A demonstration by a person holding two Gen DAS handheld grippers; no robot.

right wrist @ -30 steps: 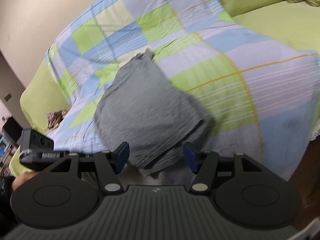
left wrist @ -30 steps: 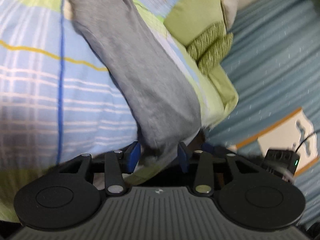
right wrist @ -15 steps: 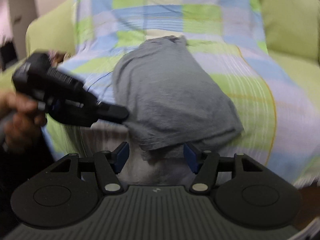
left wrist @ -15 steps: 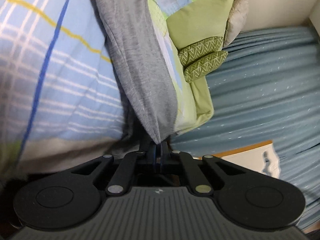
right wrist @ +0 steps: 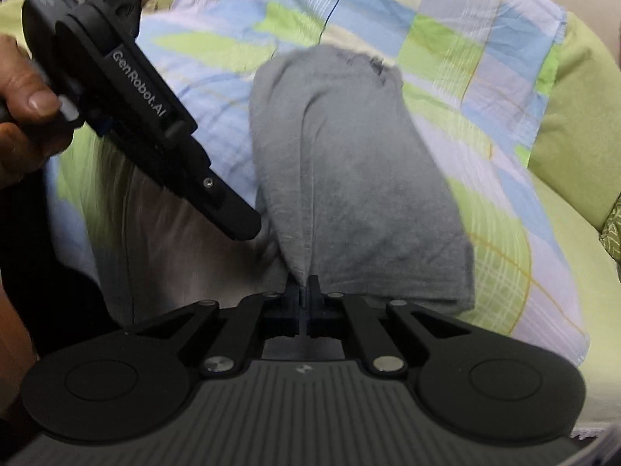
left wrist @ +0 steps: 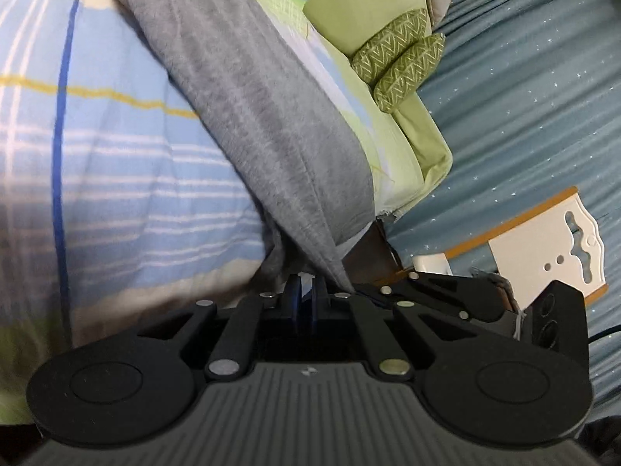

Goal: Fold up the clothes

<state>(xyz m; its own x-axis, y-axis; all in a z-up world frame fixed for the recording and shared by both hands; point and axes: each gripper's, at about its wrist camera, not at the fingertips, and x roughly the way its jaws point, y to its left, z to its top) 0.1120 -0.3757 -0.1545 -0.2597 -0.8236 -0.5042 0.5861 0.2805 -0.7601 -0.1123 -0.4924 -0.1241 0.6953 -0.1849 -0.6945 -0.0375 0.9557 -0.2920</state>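
A grey garment (left wrist: 264, 116) lies folded in a long strip on the checked bedspread (left wrist: 116, 178), and its near end hangs over the bed's edge. My right gripper (right wrist: 304, 291) is shut on a fold at the near hem of the grey garment (right wrist: 349, 163). My left gripper (left wrist: 306, 287) sits at the garment's near corner. Its jaws are opening, with a narrow lit gap between them, and the cloth drapes against the right fingertip. From the right wrist, the left gripper (right wrist: 242, 229) touches the garment's left edge. From the left wrist, the right gripper (left wrist: 368, 287) lies close on the right.
A hand (right wrist: 23, 116) holds the left gripper at the left. Two patterned green pillows (left wrist: 403, 58) and a plain green cushion (right wrist: 574, 136) lie at the bed's far side. A blue starred curtain (left wrist: 524, 116) and a white board with orange trim (left wrist: 543, 233) are beside the bed.
My right gripper rolled, came in to the garment's near hem and shut on it. My left gripper shut on the corner, and a slight gap now shows between its jaws.
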